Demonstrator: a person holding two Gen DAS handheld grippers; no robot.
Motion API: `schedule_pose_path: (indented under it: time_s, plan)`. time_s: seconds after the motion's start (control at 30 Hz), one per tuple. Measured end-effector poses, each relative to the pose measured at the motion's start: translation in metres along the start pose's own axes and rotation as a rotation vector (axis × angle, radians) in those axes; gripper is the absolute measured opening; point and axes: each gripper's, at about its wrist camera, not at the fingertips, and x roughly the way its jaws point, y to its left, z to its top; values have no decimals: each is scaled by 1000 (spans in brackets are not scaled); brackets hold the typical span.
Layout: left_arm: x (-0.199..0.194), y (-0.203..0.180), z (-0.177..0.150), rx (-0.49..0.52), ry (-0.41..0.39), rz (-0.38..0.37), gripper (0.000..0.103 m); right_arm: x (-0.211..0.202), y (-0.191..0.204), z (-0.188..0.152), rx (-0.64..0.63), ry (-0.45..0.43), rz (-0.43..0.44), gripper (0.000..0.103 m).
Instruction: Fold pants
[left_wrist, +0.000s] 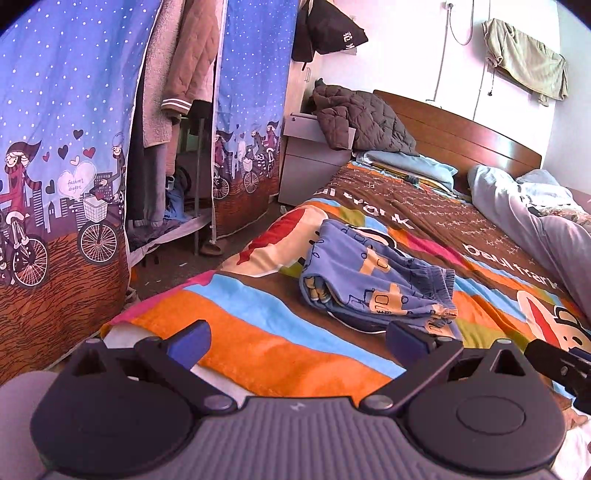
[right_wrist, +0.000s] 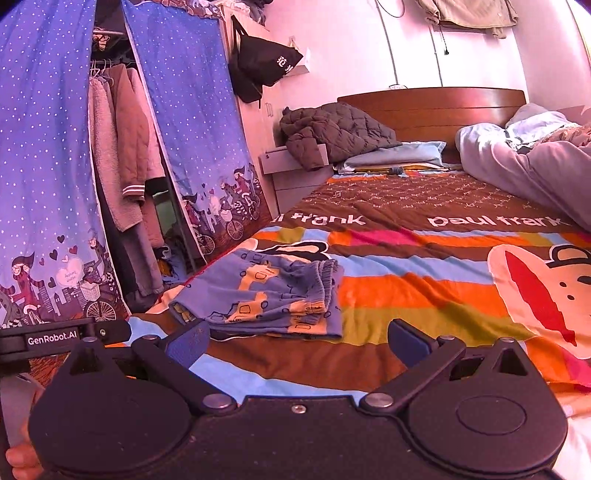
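The blue patterned pants (left_wrist: 376, 280) lie folded in a soft bundle near the left edge of the bed (left_wrist: 258, 332), on its striped fleece blanket. The left gripper (left_wrist: 297, 338) hovers before them, fingers spread wide and empty; the right gripper (right_wrist: 297, 338) is likewise agape, holding nothing. Only the right wrist view shows the waistband's gathered elastic facing the headboard (right_wrist: 432, 107) and the left tool's labelled bar. Left of the bed hangs a starry wardrobe curtain (left_wrist: 66, 129); a quilted brown jacket (left_wrist: 362, 118) slumps over the nightstand (left_wrist: 310, 166)
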Motion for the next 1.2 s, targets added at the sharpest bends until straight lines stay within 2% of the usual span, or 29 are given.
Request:
schedule_pose_path:
  time_s: [0.43, 1.2]
  plan:
    - [-1, -1, -2, 9, -10, 7, 103, 0, 2, -1, 6, 14, 22, 102]
    - [-2, 0, -2, 33, -20, 22, 103, 1, -4, -3, 13, 11, -31, 102]
